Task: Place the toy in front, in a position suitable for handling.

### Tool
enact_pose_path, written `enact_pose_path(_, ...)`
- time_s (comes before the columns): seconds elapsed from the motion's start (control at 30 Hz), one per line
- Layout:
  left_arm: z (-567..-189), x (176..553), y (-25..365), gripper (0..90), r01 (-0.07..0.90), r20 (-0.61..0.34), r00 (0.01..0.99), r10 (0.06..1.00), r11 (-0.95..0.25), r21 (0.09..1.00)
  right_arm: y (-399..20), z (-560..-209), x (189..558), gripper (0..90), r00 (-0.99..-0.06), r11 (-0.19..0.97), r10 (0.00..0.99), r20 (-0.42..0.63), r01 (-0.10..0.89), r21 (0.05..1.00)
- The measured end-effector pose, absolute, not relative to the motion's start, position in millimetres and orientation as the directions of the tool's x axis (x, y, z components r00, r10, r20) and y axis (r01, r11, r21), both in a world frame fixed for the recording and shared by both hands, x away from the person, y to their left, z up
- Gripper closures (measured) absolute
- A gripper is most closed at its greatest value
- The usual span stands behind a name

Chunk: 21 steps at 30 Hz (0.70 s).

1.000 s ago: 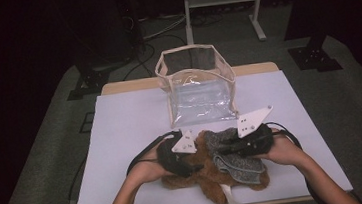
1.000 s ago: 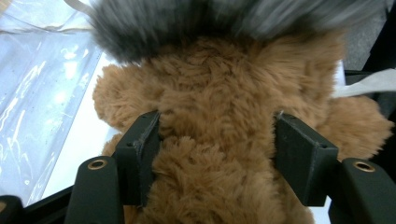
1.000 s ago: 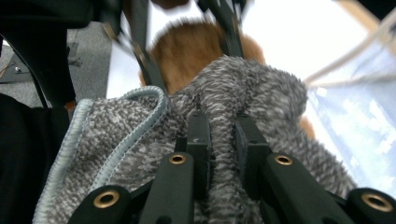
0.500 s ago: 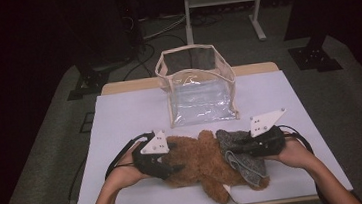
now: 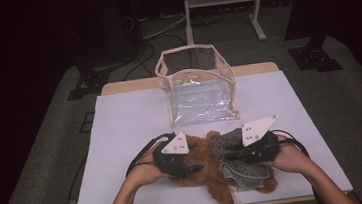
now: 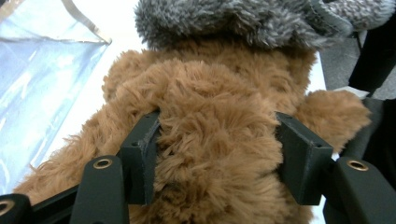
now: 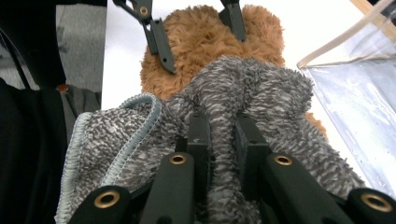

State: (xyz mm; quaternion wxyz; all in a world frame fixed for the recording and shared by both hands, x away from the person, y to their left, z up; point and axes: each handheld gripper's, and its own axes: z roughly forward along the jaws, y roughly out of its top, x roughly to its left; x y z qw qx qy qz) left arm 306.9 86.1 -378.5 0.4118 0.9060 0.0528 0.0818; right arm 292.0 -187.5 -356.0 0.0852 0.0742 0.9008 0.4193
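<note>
A brown plush toy lies near the front edge of the white table, with a grey fuzzy cloth draped over its right part. My left gripper comes in from the left; its jaws have just been closing, and in the left gripper view the pads press into a bulge of the toy's brown fur. My right gripper is shut on a fold of the grey cloth, pinched tight between its jaws. The left gripper also appears at the top of the right gripper view.
A clear plastic bag with beige trim stands open-topped just behind the toy, mid-table; its wall appears as the clear bag and the clear bag in the gripper views. Cables trail from both grippers. Dark floor and stands surround the table.
Over the second, the left gripper swung out to the left, then came back right onto the brown toy. The right gripper has kept its grip on the grey cloth, barely moving.
</note>
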Motion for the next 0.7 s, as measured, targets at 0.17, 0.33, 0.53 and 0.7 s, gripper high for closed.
enact_pose_path(0.17, -375.2, 307.6, 85.4, 37.2, 0.011, 0.128, 0.979, 0.159, -0.668, 0.745, -193.9, -360.3, 287.5, 78.4, -0.972, 0.623, 0.219, -0.086, 0.072, 0.779)
enact_pose_path(0.33, -367.2, 306.1, 97.1, 36.7, -0.013, 0.152, 0.977, 0.147, -0.676, 0.737, -197.6, -367.4, 290.0, 79.1, -0.972, 0.631, 0.219, -0.082, 0.077, 0.772)
enact_pose_path(0.53, -362.1, 302.2, 121.1, 37.0, -0.04, 0.165, 0.978, 0.129, -0.66, 0.75, -210.5, -374.4, 290.8, 79.4, -0.971, 0.608, 0.235, -0.047, 0.109, 0.786)
enact_pose_path(0.7, -368.4, 304.6, 140.2, 36.8, -0.001, 0.151, 0.975, 0.163, -0.679, 0.734, -213.8, -374.6, 291.5, 79.4, -0.971, 0.611, 0.235, -0.044, 0.112, 0.783)
